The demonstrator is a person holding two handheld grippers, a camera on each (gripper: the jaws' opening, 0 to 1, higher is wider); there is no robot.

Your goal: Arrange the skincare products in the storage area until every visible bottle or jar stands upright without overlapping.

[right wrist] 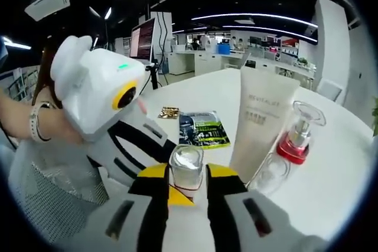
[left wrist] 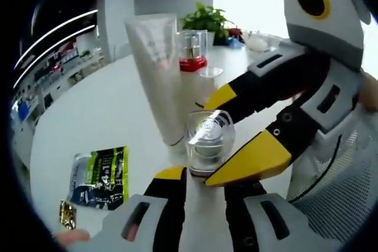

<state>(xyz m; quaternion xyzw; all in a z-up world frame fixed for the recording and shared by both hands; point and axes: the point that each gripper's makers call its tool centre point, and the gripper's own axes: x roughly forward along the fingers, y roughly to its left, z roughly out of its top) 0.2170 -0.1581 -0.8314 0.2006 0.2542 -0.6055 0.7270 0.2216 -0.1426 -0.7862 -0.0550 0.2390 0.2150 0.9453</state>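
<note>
A small clear glass jar (left wrist: 208, 140) (right wrist: 186, 168) with a pale lid sits low over the white table (left wrist: 106, 104). My right gripper (right wrist: 187, 175) is shut on it, one yellow-tipped jaw on each side. In the left gripper view the right gripper (left wrist: 227, 131) comes in from the right and clamps the jar. My left gripper (left wrist: 204, 184) has its jaws apart at either side of the jar's base. I cannot tell if they touch it. Behind the jar, a white tube (left wrist: 156, 75) (right wrist: 263, 122) stands on its cap beside a red-collared pump bottle (left wrist: 192, 57) (right wrist: 298, 140).
A green-and-black sachet (left wrist: 100, 175) (right wrist: 204, 128) and a small gold packet (left wrist: 66, 213) (right wrist: 169, 112) lie flat on the table. A potted plant (left wrist: 207, 19) stands at the far edge. A mesh chair back (left wrist: 342, 187) (right wrist: 47, 193) is close by. A hand (right wrist: 35, 125) holds the left gripper.
</note>
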